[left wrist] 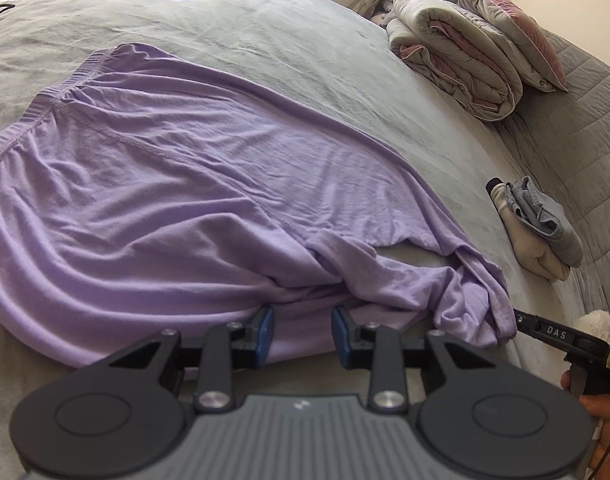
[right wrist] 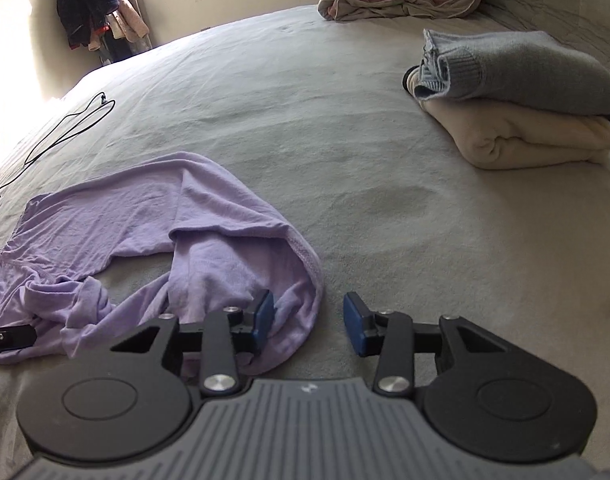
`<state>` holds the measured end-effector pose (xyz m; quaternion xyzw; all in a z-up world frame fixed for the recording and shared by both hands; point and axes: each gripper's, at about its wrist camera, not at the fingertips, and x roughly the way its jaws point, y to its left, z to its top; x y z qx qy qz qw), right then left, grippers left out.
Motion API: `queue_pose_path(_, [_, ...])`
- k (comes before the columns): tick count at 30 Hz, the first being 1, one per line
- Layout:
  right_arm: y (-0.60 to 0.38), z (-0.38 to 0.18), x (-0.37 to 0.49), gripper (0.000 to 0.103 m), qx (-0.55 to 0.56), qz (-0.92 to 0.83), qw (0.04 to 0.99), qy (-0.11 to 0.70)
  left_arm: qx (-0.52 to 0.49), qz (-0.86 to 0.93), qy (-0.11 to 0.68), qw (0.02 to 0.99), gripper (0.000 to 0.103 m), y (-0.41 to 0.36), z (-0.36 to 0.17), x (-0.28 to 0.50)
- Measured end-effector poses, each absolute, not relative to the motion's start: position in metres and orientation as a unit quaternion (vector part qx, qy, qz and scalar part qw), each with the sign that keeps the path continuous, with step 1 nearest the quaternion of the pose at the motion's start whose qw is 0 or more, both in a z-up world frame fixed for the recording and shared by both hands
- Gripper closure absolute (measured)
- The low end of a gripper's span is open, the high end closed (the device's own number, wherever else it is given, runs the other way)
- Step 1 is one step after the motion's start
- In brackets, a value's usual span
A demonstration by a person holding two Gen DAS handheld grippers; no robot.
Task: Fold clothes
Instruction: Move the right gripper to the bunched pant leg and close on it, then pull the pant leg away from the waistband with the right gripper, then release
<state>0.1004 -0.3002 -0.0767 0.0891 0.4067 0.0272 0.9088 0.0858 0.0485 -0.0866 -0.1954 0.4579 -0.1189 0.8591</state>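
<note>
Two grippers sit at the near hem of the lilac shorts [left wrist: 177, 184] on the bed [left wrist: 305, 60]: my left gripper [left wrist: 302, 334] spread with hem cloth between its pads, my right gripper [right wrist: 308, 322] spread at the bunched right leg, waistband lying away from me.

Home bedroom, grey-sheeted bed [left wrist: 289, 52], folded duvet [left wrist: 449, 60], pillow [left wrist: 509, 28]
</note>
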Motion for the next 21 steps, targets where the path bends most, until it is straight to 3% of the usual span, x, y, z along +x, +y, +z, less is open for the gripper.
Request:
queue_pose_path(2, [-0.301, -0.073, 0.101, 0.1, 0.095, 0.026, 0.912, 0.399, -0.198, -0.117, 0.46, 0.858, 0.07, 0.049, -0.087, 0.086])
queue_pose_path(13, [-0.268, 0.01, 0.116, 0.1, 0.093, 0.069, 0.939, 0.324, -0.217, -0.119, 0.469, 0.848, 0.07, 0.056, -0.084, 0.089])
queue_pose_path(21, [-0.186, 0.027, 0.138, 0.1, 0.066, 0.165, 0.923, 0.342, -0.223, -0.115, 0.474, 0.844, 0.07, 0.06, -0.081, 0.089])
